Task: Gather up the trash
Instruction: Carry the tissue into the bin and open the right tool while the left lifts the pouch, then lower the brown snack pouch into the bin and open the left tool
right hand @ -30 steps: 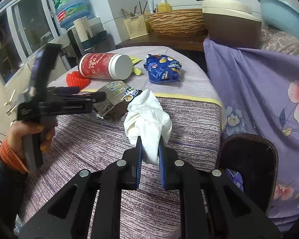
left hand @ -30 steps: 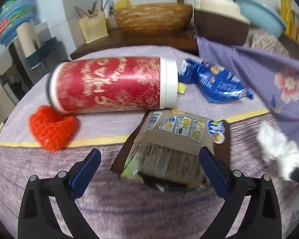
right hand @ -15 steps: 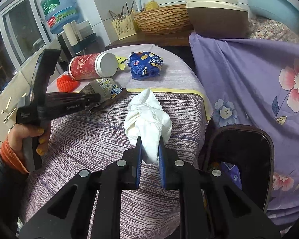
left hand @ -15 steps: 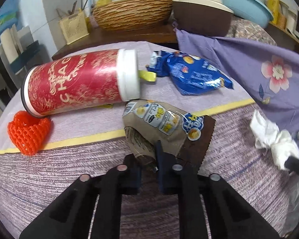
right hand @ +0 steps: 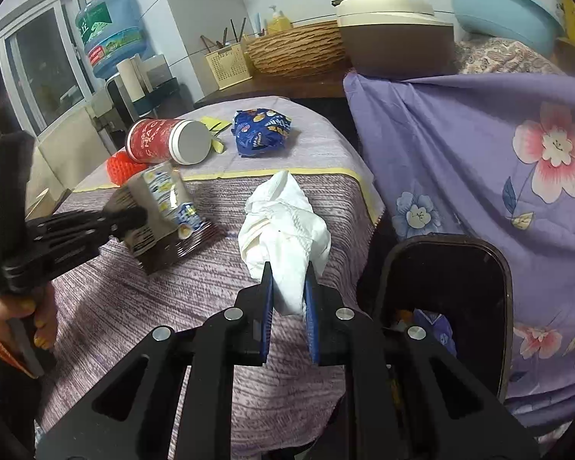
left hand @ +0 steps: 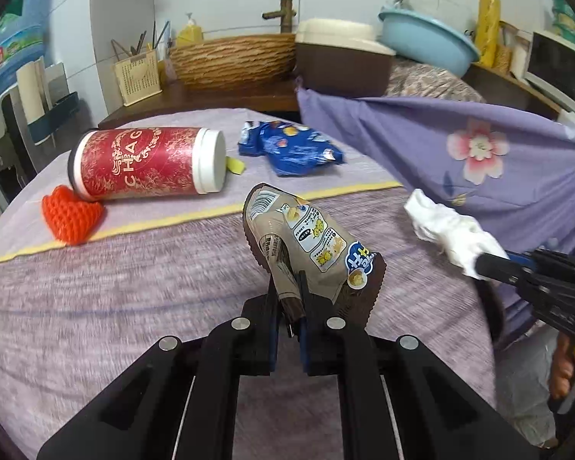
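Observation:
My left gripper (left hand: 287, 287) is shut on the lower edge of a brown snack wrapper (left hand: 310, 237), which hangs lifted above the purple tablecloth (left hand: 96, 306). From the right wrist view the same wrapper (right hand: 165, 207) is held at the left by the left gripper (right hand: 134, 214). My right gripper (right hand: 289, 280) is shut on a crumpled white tissue (right hand: 283, 222), near the table's right edge. A black trash bin (right hand: 441, 241) stands just right of it, below table level, with some trash inside. A blue snack bag (left hand: 291, 147) and a yellow scrap (left hand: 235, 165) lie farther back.
A red canister (left hand: 142, 161) lies on its side at the back left, with an orange net heart (left hand: 73, 214) against it. A purple flowered cloth (right hand: 479, 153) hangs right of the table. A woven basket (left hand: 234, 61) and brown box (left hand: 341, 65) sit on the counter behind.
My left gripper closed on the brown wrapper, lifted it and carried it rightward. The right gripper, still holding the tissue, shifted toward the bin.

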The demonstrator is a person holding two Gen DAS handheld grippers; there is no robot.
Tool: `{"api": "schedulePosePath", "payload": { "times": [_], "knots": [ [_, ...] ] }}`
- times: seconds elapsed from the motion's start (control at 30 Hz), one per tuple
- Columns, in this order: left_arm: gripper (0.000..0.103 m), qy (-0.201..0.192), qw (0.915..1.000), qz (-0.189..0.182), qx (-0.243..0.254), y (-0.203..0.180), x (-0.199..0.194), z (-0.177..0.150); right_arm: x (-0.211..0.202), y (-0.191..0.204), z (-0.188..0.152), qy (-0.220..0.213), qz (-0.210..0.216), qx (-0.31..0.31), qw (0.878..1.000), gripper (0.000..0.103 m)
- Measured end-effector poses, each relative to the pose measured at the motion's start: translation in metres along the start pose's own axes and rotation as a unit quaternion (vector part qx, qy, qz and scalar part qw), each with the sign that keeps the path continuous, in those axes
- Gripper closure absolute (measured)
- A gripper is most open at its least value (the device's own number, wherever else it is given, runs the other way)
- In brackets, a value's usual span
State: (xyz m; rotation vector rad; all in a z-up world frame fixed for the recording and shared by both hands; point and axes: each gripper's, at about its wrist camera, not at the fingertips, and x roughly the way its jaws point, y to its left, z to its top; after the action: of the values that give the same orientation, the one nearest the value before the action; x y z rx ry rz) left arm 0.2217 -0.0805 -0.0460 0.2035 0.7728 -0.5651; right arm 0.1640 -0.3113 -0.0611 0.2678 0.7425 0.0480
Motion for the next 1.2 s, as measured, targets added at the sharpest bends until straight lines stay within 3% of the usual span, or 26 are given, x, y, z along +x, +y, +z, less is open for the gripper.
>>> {"api": "schedulePosePath", "payload": {
  "times": [0.33, 0.7, 0.77, 0.83, 0.87, 1.0, 1.2],
  "knots": [
    [0.094, -0.059, 0.9974, -0.040, 0.000, -0.059, -0.062, -0.020, -0.035, -0.048, -0.038, -0.019, -0.053, 0.034, 0.998, 0.088],
    [0.094, -0.055, 0.9930, -0.094, 0.046, -0.150, -0.043, -0.018, -0.018, -0.128, -0.086, 0.027, -0.112, 0.109, 0.987, 0.087],
    [0.094, -0.050, 0.9926, -0.095, 0.057, -0.164, -0.033, -0.019, -0.010, -0.137, -0.092, 0.033, -0.113, 0.117, 0.986, 0.082],
    [0.094, -0.040, 0.9922, -0.103, 0.058, -0.172, -0.024, -0.021, 0.001, -0.147, -0.100, 0.042, -0.120, 0.123, 0.984, 0.059],
    [0.094, -0.035, 0.9921, -0.106, 0.058, -0.175, -0.019, -0.021, 0.005, -0.152, -0.104, 0.046, -0.123, 0.127, 0.983, 0.053],
    [0.094, -0.011, 0.9921, -0.108, 0.064, -0.188, 0.002, -0.027, 0.009, -0.161, -0.115, 0.051, -0.136, 0.134, 0.980, 0.052],
    [0.094, 0.019, 0.9907, -0.107, 0.082, -0.211, 0.029, -0.035, -0.019, -0.173, -0.115, 0.025, -0.162, 0.135, 0.977, 0.048]
  ]
}}
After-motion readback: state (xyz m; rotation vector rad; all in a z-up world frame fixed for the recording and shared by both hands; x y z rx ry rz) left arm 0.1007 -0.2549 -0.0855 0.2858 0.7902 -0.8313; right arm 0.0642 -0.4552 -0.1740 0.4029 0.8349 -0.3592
